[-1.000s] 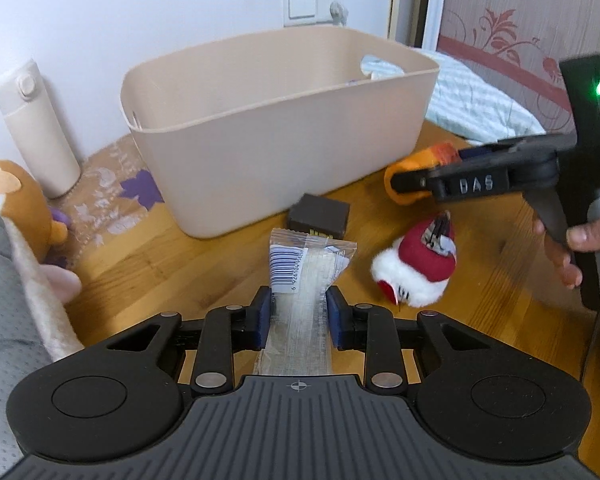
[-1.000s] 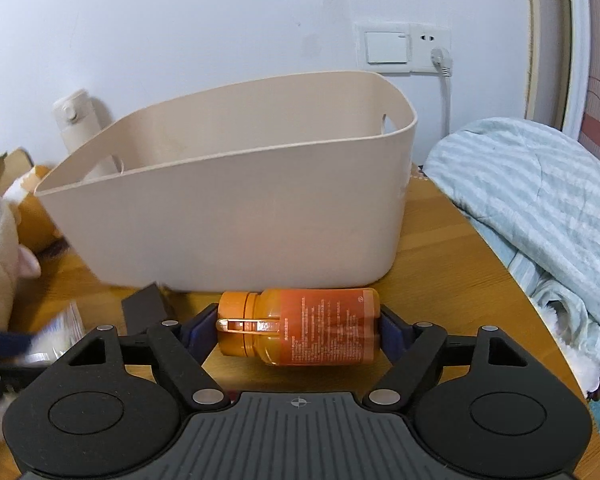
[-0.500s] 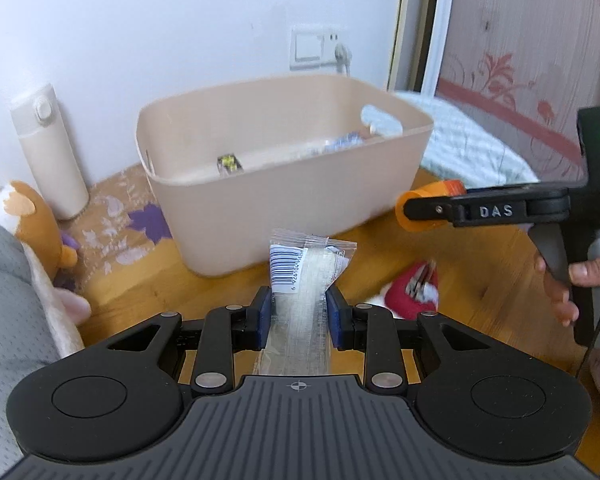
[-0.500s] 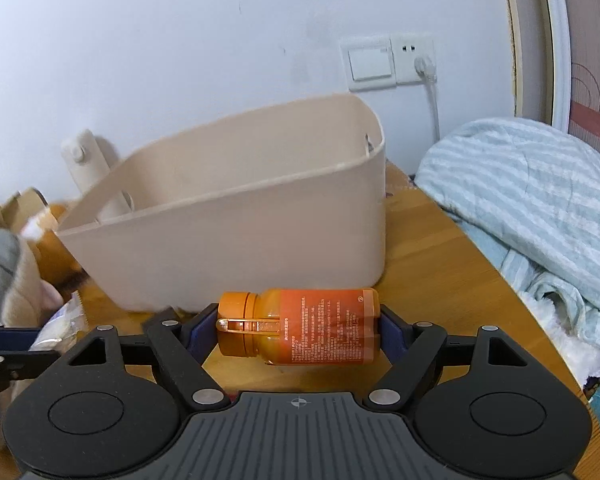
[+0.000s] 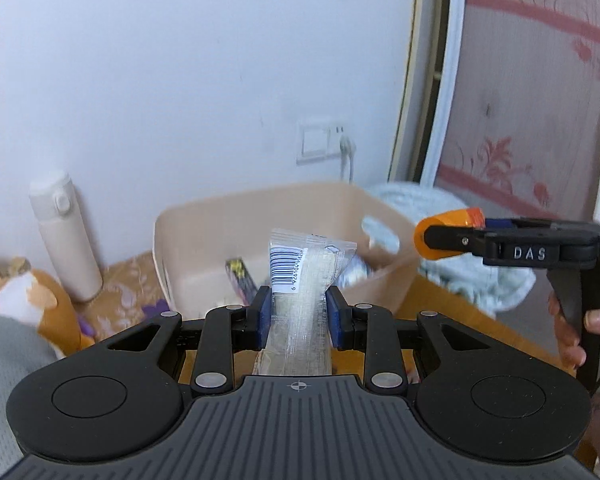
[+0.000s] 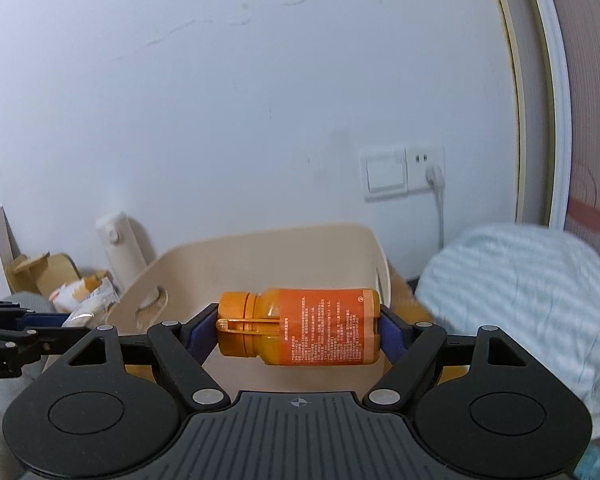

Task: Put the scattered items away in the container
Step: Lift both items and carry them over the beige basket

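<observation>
**Both grippers loaded, raised beside the beige tub**

The beige plastic tub (image 5: 188, 240) serves as the landmark. To its left, against the white wall, a cream flip-top flask (image 5: 66, 236) stands upright, and further left a plush toy in orange and white (image 5: 32, 304) lies at the edge of the frame. A patterned mat (image 5: 128, 292) covers the wooden table (image 5: 452, 312) on the tub's left side.

In front of the tub, the left gripper (image 5: 298, 312) has its blue pads pressed against a clear plastic packet (image 5: 304, 280) with a barcode label; the packet stands upright and its top overlaps the tub's opening in the picture. Inside the tub lie a dark wrapped stick (image 5: 240, 276) and some pale wrapped items, too blurred to name.

To the right of the tub, the right gripper (image 6: 300, 326) clamps an orange bottle (image 6: 300, 326) end to end, cap on the left, the bottle lying level in front of the tub's rim. A person's hand (image 5: 572, 332) grips its black handle. Behind the tub, a wall switch and socket (image 6: 404, 172) carry a white plug. Further right, a striped light-blue blanket (image 6: 520, 300) is bunched up just beside the tub.
</observation>
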Demonstrator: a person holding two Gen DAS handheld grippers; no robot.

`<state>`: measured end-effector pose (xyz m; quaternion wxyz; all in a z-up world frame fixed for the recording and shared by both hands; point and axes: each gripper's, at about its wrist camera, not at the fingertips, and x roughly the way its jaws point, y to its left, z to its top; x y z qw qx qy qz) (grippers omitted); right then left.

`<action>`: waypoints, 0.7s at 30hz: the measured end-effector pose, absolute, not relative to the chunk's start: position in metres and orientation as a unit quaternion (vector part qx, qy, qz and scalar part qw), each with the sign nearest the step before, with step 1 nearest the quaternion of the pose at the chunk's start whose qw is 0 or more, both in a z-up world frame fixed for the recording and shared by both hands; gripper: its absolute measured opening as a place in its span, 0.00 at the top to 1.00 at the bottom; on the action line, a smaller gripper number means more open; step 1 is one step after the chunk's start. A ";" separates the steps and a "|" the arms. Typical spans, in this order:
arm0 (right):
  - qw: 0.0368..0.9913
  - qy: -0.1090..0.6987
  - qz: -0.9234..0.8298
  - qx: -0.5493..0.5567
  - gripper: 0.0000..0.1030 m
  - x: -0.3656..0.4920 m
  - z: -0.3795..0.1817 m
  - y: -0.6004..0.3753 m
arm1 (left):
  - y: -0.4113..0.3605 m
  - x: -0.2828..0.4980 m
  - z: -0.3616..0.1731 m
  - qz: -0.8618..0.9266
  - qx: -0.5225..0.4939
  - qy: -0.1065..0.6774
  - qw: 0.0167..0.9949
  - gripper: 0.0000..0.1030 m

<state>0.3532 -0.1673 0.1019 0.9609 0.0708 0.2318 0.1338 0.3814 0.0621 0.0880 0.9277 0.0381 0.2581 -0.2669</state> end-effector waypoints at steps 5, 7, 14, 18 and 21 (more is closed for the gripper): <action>0.966 0.213 0.130 0.060 0.24 0.368 0.118 -0.168 | 0.062 0.397 0.098 -0.249 0.010 0.244 0.937 0.72; 0.967 0.209 0.130 0.061 0.24 0.375 0.122 -0.167 | 0.061 0.406 0.099 -0.244 -0.001 0.245 0.938 0.72; 0.969 0.197 0.133 0.064 0.24 0.398 0.126 -0.163 | 0.052 0.436 0.100 -0.218 -0.020 0.254 0.942 0.72; 0.967 0.205 0.136 0.067 0.24 0.413 0.122 -0.159 | 0.045 0.454 0.096 -0.198 -0.026 0.264 0.944 0.72; 0.967 0.210 0.134 0.059 0.24 0.425 0.117 -0.154 | 0.038 0.466 0.090 -0.186 -0.025 0.275 0.943 0.72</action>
